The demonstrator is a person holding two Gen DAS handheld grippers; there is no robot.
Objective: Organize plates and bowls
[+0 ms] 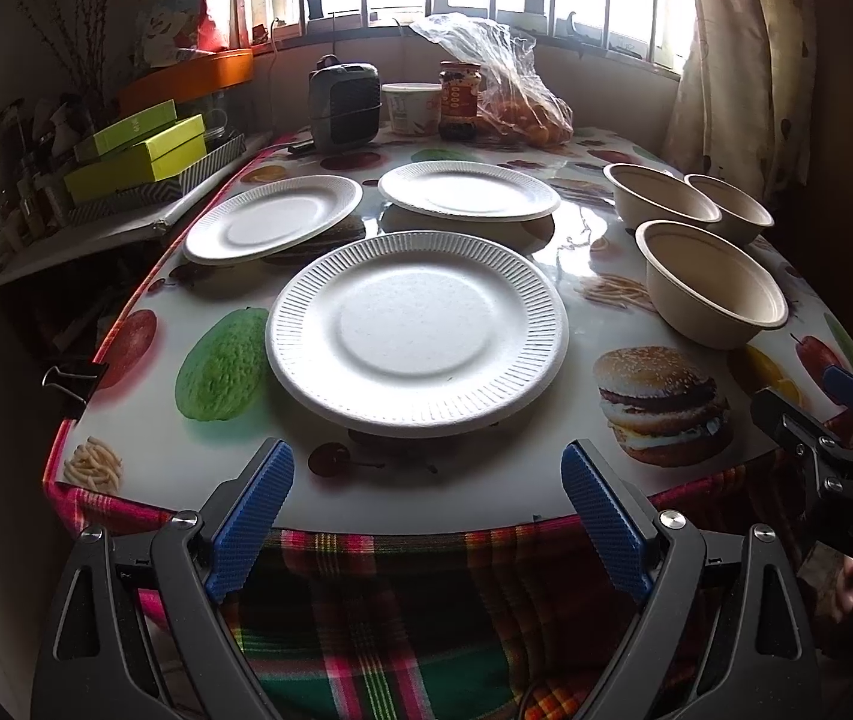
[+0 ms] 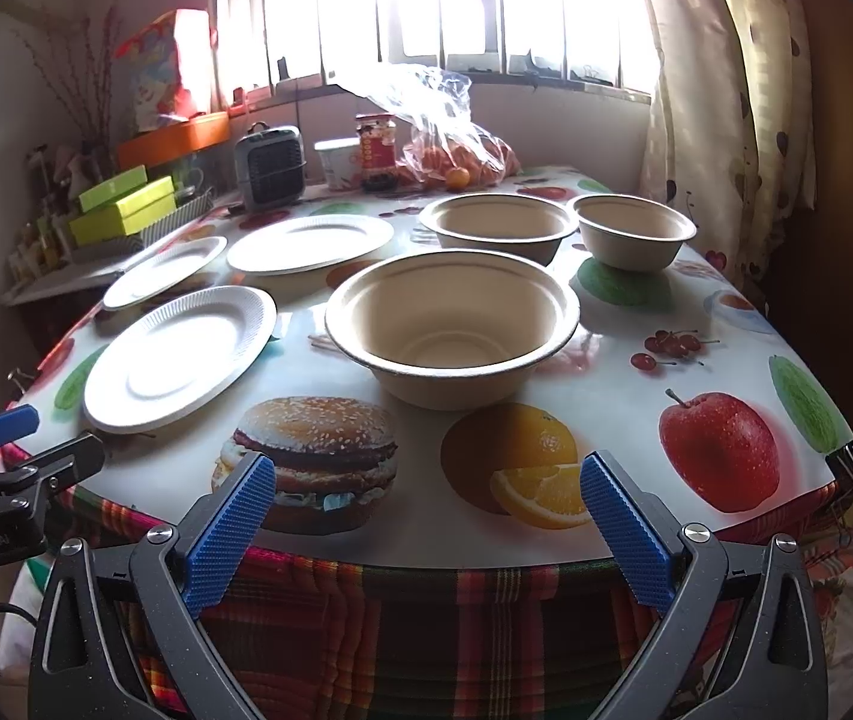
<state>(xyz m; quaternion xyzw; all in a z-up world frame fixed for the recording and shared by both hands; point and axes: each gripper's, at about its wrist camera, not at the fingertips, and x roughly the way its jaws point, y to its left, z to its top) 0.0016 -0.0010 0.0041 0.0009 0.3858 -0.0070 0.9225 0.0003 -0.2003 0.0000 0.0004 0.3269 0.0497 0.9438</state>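
Both the left gripper (image 1: 426, 504) and right gripper (image 2: 426, 516) hang spread wide, empty, short of the table (image 2: 606, 360) edge. Three white plates (image 1: 417, 333) lie left of three tan bowls (image 2: 453, 324); behind them stand a jar (image 1: 459, 99), heater (image 1: 344, 105) and bagged oranges (image 1: 522, 114).

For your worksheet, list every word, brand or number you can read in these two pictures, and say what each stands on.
"...nRobot.AI", first letters cut off: on the black body of the left gripper, right wrist view.
Red-labelled glass jar: print too blurred to read.
White plastic tub: faint marks, unreadable.
Nothing else legible.
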